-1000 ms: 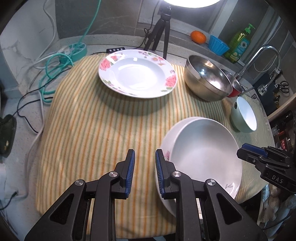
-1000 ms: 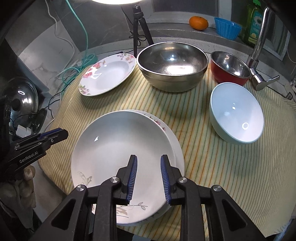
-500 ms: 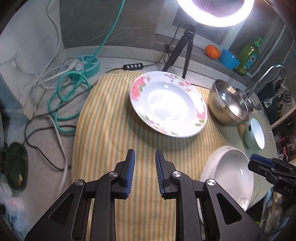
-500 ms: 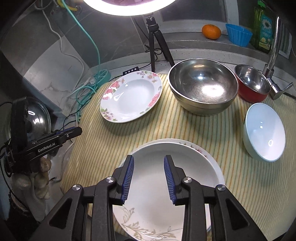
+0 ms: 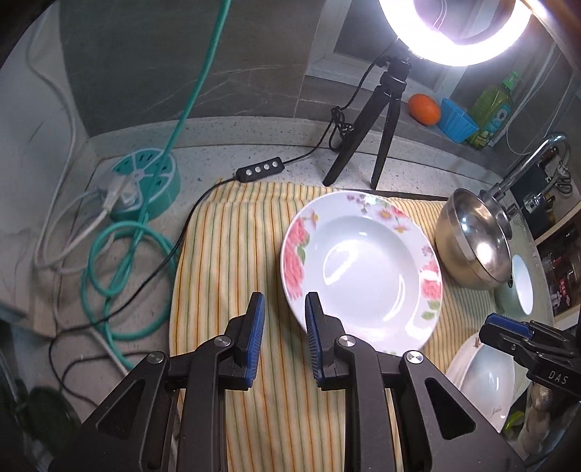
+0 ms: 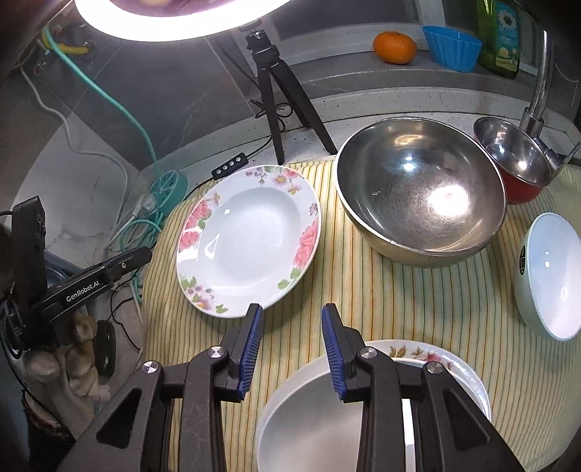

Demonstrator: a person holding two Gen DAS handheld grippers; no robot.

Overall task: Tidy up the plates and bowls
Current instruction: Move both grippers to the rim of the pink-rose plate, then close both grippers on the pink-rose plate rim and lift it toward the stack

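1. Left gripper [image 5: 281,337]: fingers apart, empty, held over the striped cloth [image 5: 225,261], just beside the near-left rim of the floral plate [image 5: 359,272].
2. Right gripper [image 6: 292,348]: fingers apart, empty, above the near edge of the cloth, over the stacked white plates [image 6: 319,410]; floral plate just ahead on the left.
3. Only the right view shows the red bowl [image 6: 515,163]; the large steel bowl [image 6: 421,192] and pale bowl [image 6: 548,276] show in both.
4. Only the left view shows the whole power strip [image 5: 145,181] and coiled teal cable [image 5: 123,276].

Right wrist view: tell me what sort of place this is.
Most likely a home kitchen counter set up for recording: a faucet, dish soap bottle and steel bowl, plus a ring light.
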